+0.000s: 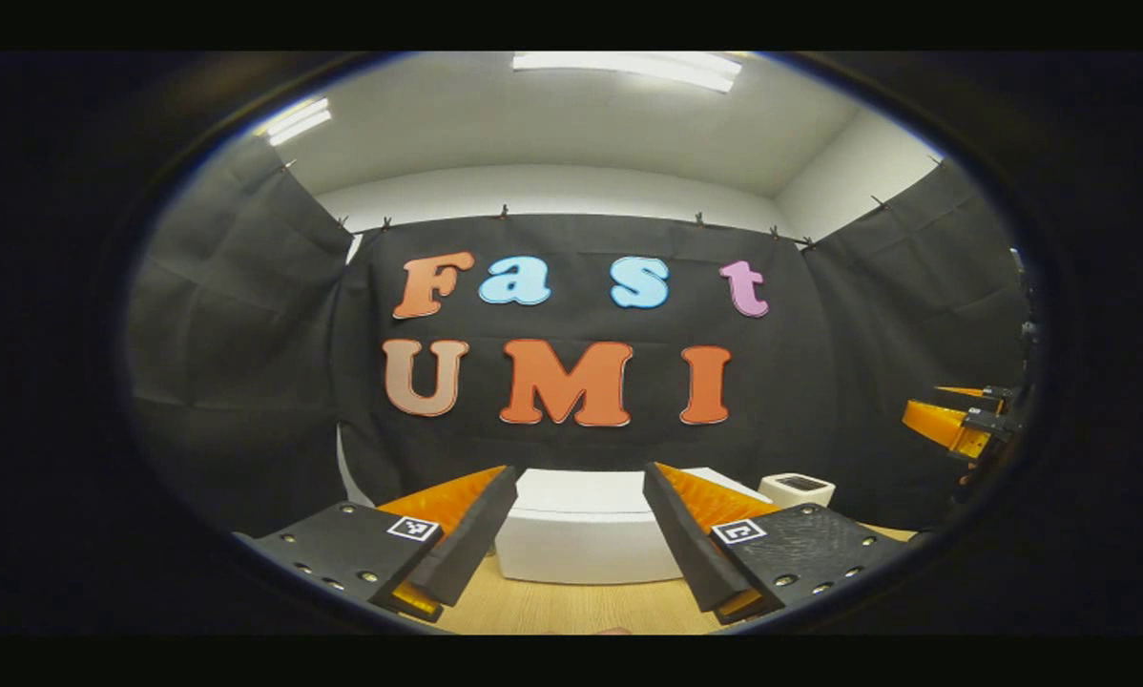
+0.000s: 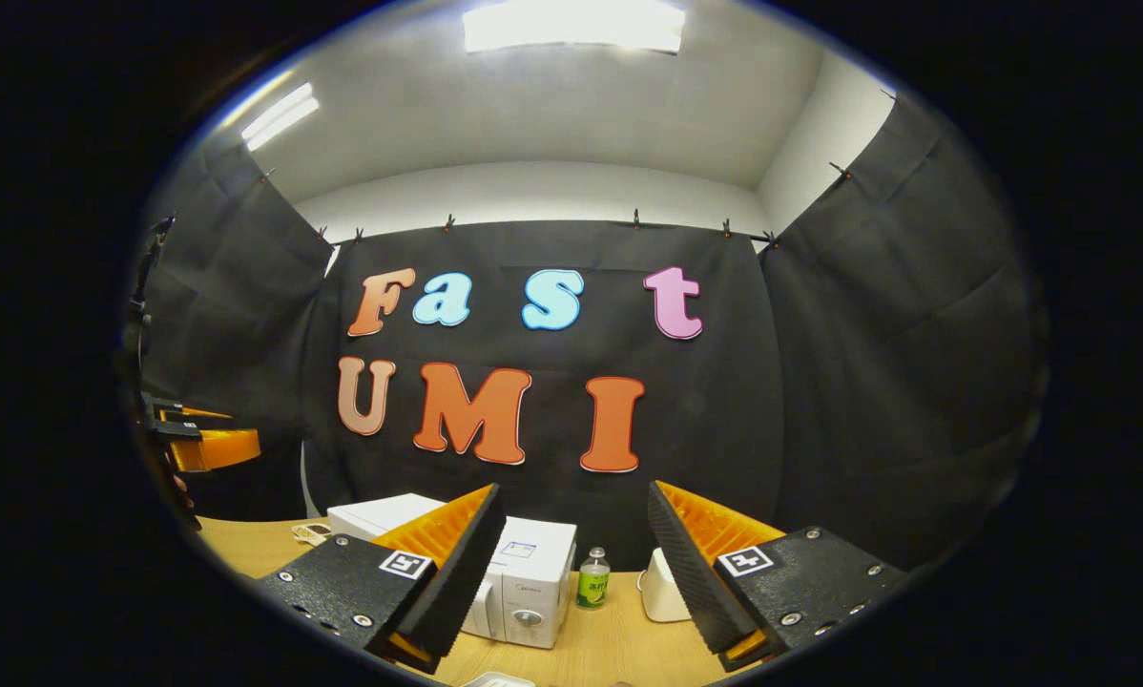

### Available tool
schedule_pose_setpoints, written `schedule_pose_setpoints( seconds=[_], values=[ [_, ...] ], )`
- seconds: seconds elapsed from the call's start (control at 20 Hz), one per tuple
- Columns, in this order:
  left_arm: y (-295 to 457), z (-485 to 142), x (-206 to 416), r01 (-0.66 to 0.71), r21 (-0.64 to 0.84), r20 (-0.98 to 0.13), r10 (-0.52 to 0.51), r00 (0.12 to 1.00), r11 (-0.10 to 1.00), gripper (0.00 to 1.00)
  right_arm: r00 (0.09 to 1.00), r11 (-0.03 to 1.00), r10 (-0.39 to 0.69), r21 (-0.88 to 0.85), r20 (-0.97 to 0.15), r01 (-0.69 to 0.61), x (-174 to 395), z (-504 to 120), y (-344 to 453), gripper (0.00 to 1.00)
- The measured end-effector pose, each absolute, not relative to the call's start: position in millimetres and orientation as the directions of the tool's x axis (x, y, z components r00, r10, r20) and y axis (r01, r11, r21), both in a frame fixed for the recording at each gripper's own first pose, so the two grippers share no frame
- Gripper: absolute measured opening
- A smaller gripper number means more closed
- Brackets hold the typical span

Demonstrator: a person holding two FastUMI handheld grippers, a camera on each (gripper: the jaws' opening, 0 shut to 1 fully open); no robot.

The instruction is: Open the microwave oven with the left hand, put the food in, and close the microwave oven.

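Observation:
The white microwave oven (image 1: 581, 534) stands on the wooden table straight ahead of my left gripper (image 1: 579, 469), whose fingers are spread open with nothing between them. In the right gripper view the microwave (image 2: 529, 572) shows its front with a round knob, door shut, partly behind my left finger. My right gripper (image 2: 574, 489) is open and empty, held above the table. The right gripper (image 1: 958, 425) also shows far right in the left gripper view, and the left gripper (image 2: 204, 447) far left in the right gripper view. A white edge (image 2: 500, 679) at the bottom rim is too cut off to identify.
A small green bottle (image 2: 592, 578) stands just right of the microwave, with a white boxy container (image 2: 660, 587) beside it. The left gripper view shows a small white box with a dark top (image 1: 797, 489) right of the microwave. The wooden table (image 1: 571, 611) runs to the black cloth walls.

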State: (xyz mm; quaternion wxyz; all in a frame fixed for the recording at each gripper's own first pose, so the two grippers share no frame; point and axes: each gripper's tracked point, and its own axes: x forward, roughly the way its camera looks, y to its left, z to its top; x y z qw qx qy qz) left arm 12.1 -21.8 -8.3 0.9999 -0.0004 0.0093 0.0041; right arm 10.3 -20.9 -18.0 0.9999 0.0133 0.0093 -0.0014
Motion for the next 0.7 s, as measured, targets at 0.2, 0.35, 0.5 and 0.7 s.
schedule_pose_setpoints(
  seconds=[0.2,0.35,0.5,0.7],
  values=[
    [-26,-9,14,-0.004,-0.001,-0.017,0.004,1.0,1.0,0.88,1.0,0.999,0.001,0.033,-0.029,0.0,11,-23,-23,0.94],
    [-31,-12,16,0.003,-0.006,-0.01,-0.003,1.0,1.0,0.88,0.999,0.999,-0.003,0.035,-0.033,0.004,12,-27,-26,0.94],
    [-39,-17,19,0.013,-0.016,-0.006,-0.013,1.0,1.0,0.88,0.999,0.999,0.0,0.041,-0.041,0.002,10,-36,-28,0.94],
    [-52,-38,26,0.024,-0.008,-0.025,-0.024,0.999,1.0,0.88,0.998,0.999,0.005,0.049,-0.063,-0.002,7,-56,-30,0.94]
  ],
)
